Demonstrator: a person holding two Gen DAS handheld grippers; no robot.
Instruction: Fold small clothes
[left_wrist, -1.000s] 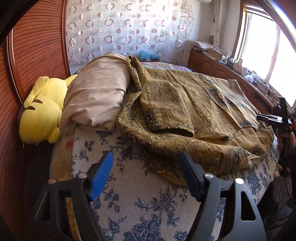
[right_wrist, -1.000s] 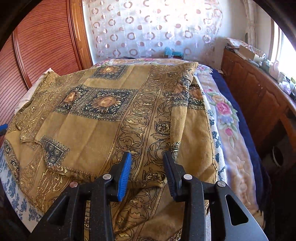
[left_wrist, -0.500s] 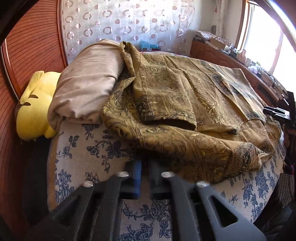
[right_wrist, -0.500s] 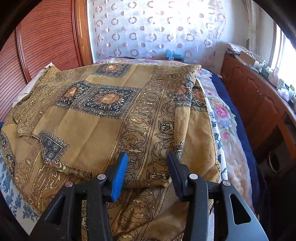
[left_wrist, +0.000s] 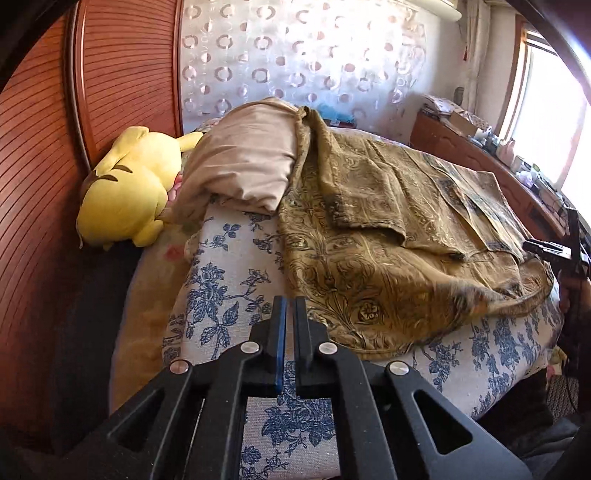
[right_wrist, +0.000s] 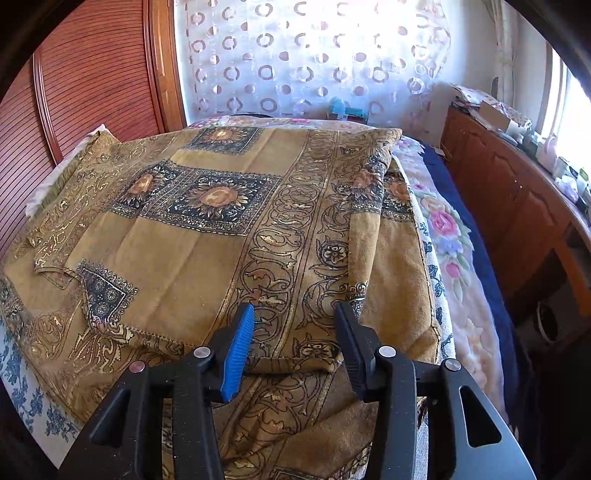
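Observation:
A golden-brown patterned garment (left_wrist: 388, 240) lies spread over the bed. Its near left corner runs taut into the tips of my left gripper (left_wrist: 290, 306), which is shut on that edge above the blue-floral sheet (left_wrist: 221, 288). The cloth's lower right part is blurred. In the right wrist view the same garment (right_wrist: 207, 243) fills the bed, one side folded over. My right gripper (right_wrist: 295, 308) is open above its near folded hem, which lies between the fingers without the pads pressing on it. This gripper also shows as a dark shape at the far right (left_wrist: 546, 247) of the left wrist view.
A yellow plush toy (left_wrist: 122, 192) and a beige pillow (left_wrist: 243, 166) lie against the wooden headboard (left_wrist: 44, 147). A flowered blanket (right_wrist: 447, 229) lies along the bed's right side. A wooden cabinet (right_wrist: 509, 206) with small items on top stands under the window.
My left gripper went from open to shut at the garment's near edge and moved left, drawing that corner with it. The right gripper's fingers spread a little wider and stayed in place.

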